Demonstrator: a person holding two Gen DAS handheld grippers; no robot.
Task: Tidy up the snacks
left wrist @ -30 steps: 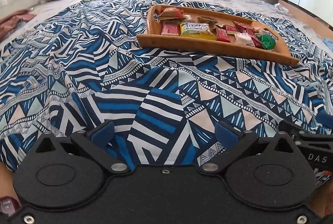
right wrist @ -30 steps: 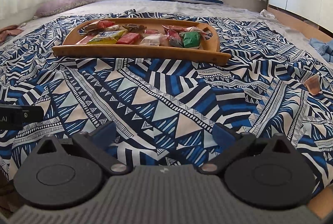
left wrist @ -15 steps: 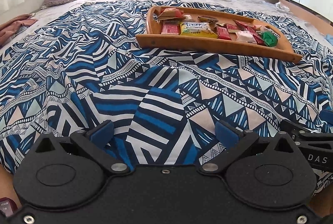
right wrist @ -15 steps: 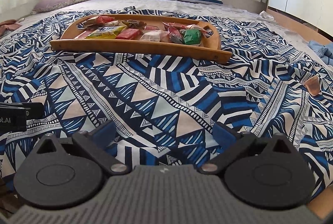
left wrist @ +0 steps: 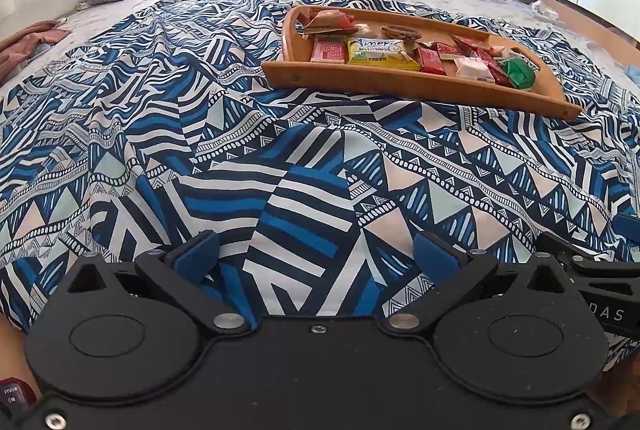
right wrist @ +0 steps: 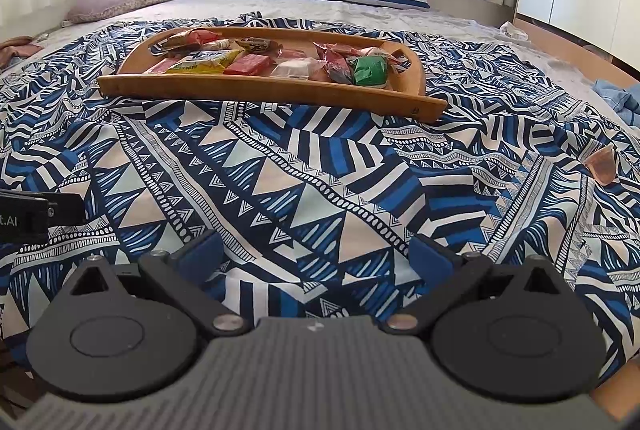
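Snacks (left wrist: pixel 400 52) are lying heaped in the wooden tray (left wrist: pixel 416 86), which is resting on the patterned blue sheet (left wrist: pixel 200 134) well ahead of both my grippers. I am seeing a yellow packet (left wrist: pixel 374 51) near the middle and a green wrapped piece (right wrist: pixel 370 70) at the tray's right end. I am holding the left gripper (left wrist: pixel 316 254) low over the sheet with its fingers spread wide and gripping nothing. The right gripper (right wrist: pixel 316 254) is hovering likewise, fingers wide apart. One small brown wrapper (right wrist: pixel 602 164) is lying alone on the sheet, far right.
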